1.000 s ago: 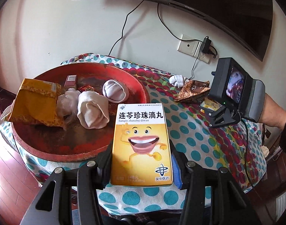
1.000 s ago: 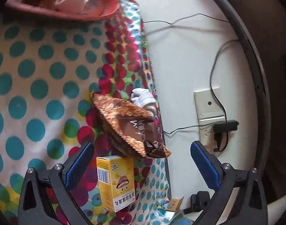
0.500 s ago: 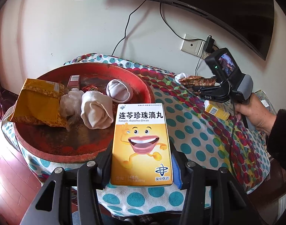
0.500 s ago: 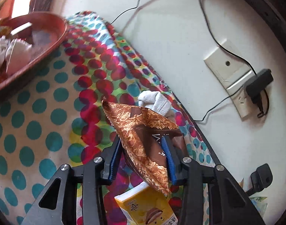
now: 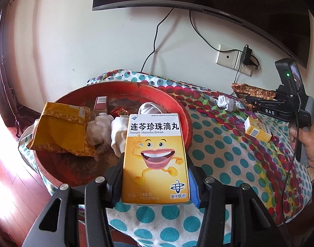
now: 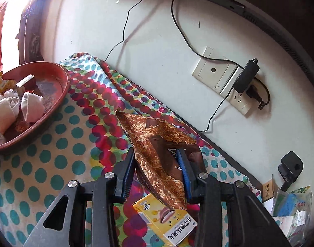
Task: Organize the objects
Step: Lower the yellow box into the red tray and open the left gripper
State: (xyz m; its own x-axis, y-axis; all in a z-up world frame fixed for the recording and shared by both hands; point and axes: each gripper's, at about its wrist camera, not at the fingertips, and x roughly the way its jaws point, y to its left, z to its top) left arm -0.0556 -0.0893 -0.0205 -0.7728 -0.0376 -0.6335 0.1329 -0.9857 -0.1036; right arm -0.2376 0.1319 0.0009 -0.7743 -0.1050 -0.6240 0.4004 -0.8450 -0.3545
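Note:
My left gripper (image 5: pixel 155 177) is shut on a yellow medicine box (image 5: pixel 155 158) with a cartoon mouth, held upright above the table's near edge, just right of a red round tray (image 5: pixel 178 107). My right gripper (image 6: pixel 157 170) is shut on a brown foil snack packet (image 6: pixel 154 144) and holds it lifted above the dotted tablecloth; it shows at the far right of the left wrist view (image 5: pixel 257 100). A second yellow medicine box (image 6: pixel 167 220) lies on the cloth under the packet. A white rolled sock (image 5: pixel 225 104) lies on the cloth near the wall.
The tray (image 6: pixel 60 78) holds a yellow packet (image 5: pixel 60 129), rolled white socks (image 5: pixel 119 133), a small maroon box (image 5: pixel 100 104) and red wrappers. A wall socket with a plugged charger (image 6: pixel 245 78) and cables is behind the table. Loose bags (image 6: pixel 292 207) lie at the far right.
My right gripper closed on the brown packet and lifted it off the cloth, uncovering the white sock. My left gripper kept hold of its yellow box and barely moved.

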